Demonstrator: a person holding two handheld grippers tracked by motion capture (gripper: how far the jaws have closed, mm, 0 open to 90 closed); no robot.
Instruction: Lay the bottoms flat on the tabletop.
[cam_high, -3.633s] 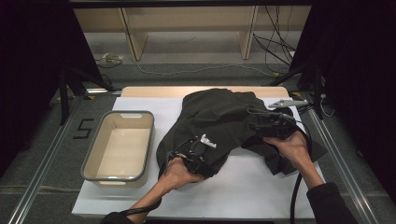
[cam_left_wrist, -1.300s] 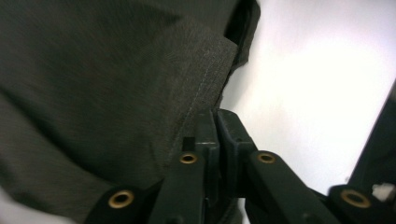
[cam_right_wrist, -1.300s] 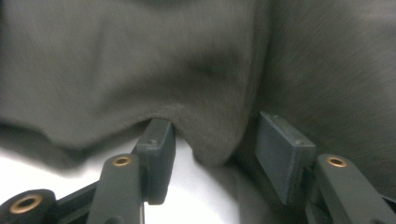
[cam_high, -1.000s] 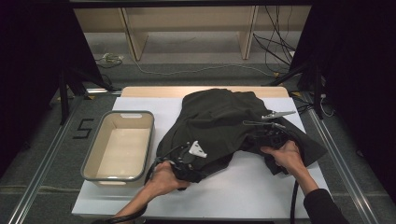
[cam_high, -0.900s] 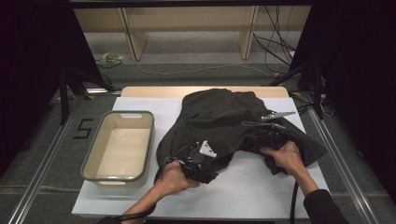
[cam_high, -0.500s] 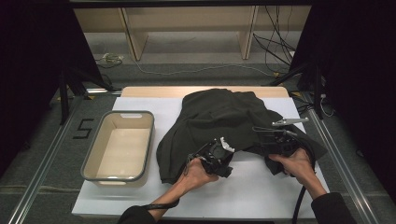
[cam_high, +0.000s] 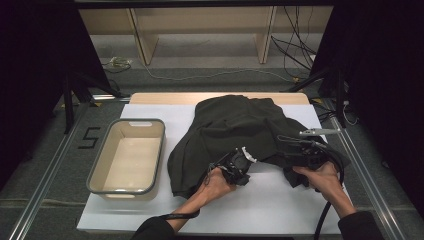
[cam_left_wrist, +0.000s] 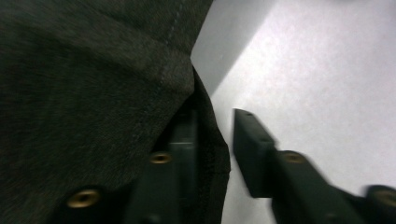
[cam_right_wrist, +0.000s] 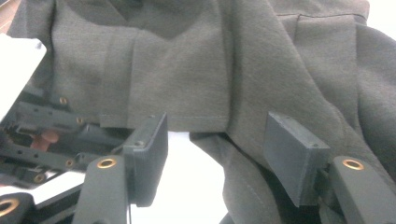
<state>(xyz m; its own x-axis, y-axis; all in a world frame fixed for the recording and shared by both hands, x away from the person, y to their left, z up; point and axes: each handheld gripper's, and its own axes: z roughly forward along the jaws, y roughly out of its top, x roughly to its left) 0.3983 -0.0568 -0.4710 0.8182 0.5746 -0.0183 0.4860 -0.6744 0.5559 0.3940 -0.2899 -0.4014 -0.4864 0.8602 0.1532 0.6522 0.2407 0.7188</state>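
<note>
Two grippers work at the lower edge of a dark garment that lies spread across the middle and right of the white table in the high view. Near the centre of that frame the left gripper sits at the hem; in the left gripper view the hem hangs between its jaws, one jaw largely hidden under the cloth, the other bare over the table. Its jaws have just been closing, yet a gap remains beside the bare jaw — whether the pads already press the fabric I cannot tell (the picture is blurred). At the right of the high view the right gripper reaches the garment's lower right corner, its hand partly covering it. Seen from the right gripper view its jaws stand apart, having just been opening, with a fold of cloth low between them, touching neither pad. A beige tub stands at the left, well apart.
</note>
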